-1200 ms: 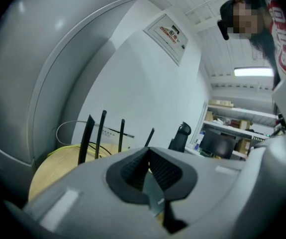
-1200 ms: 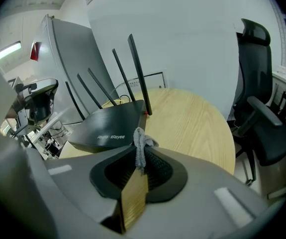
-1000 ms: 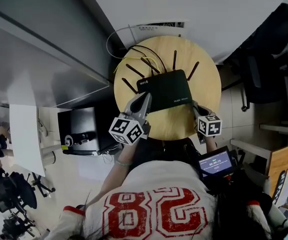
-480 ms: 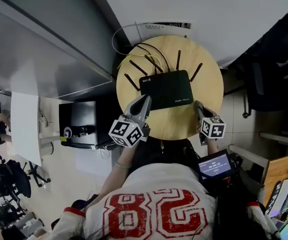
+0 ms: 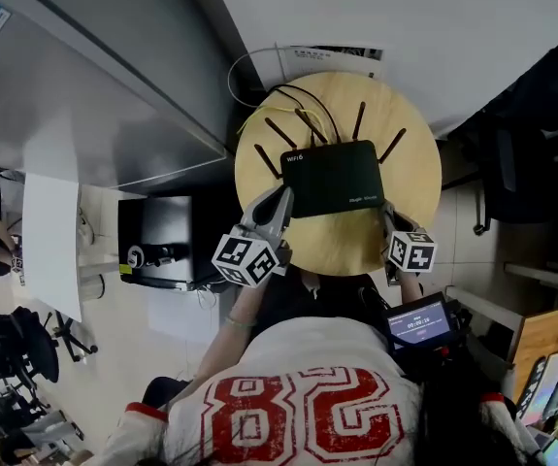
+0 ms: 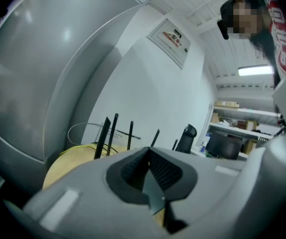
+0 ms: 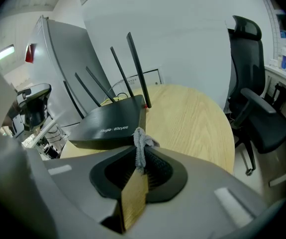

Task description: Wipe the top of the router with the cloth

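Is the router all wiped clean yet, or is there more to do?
Done: the cloth is picked up, pinched in the shut right gripper. In hand: that gripper hovers by the router at its near edge, over the table; the left gripper is shut and empty. Left: the cloth is not on the router's top, so the wiping looks yet to do.

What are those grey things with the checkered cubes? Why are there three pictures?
A person holds a pinching tool, a gripper, in each hand; the cubes are part of them. One picture comes from a camera on the person's head, looking down. The other two come from cameras riding on the grippers. On the round table sits a black router with antennas. The right gripper pinches a small grey cloth. The left gripper is shut, holding nothing.
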A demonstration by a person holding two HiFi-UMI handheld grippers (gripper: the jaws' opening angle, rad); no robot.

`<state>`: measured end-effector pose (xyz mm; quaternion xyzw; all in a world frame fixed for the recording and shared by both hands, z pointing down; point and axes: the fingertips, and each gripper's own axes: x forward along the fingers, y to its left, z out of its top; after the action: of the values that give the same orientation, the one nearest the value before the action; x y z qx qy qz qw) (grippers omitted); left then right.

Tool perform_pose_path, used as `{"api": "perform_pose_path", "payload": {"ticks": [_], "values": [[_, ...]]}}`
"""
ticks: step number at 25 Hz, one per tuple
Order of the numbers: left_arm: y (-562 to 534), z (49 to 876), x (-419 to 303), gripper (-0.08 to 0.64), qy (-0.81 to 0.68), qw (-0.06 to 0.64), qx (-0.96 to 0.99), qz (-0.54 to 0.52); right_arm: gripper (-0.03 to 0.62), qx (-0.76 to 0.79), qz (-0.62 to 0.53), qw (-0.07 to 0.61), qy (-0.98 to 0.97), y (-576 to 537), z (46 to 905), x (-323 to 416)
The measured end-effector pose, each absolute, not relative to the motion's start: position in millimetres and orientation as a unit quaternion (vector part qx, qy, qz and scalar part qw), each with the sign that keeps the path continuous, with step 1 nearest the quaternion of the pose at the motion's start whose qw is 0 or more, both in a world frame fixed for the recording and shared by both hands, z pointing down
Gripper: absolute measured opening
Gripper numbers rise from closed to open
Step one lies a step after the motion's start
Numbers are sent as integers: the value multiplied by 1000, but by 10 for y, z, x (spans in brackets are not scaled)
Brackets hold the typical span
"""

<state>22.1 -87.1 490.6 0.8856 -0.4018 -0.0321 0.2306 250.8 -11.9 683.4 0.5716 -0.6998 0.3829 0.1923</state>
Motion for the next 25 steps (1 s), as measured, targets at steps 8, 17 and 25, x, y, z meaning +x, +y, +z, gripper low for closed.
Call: {"api": "perform_pose_path", "payload": {"ticks": [8, 17, 25], "values": [[-938, 4894, -17, -3, -370, 236, 898, -34, 43, 609, 408, 164, -660, -29, 6791, 2243], [-957, 4913, -520, -2, -358, 237, 903, -36, 43, 608, 413, 162, -658, -41, 6794, 1648], [-1010, 4925, -991, -2, -362, 238, 901, -39, 43, 596, 418, 163, -666, -43, 6804, 1078]]}}
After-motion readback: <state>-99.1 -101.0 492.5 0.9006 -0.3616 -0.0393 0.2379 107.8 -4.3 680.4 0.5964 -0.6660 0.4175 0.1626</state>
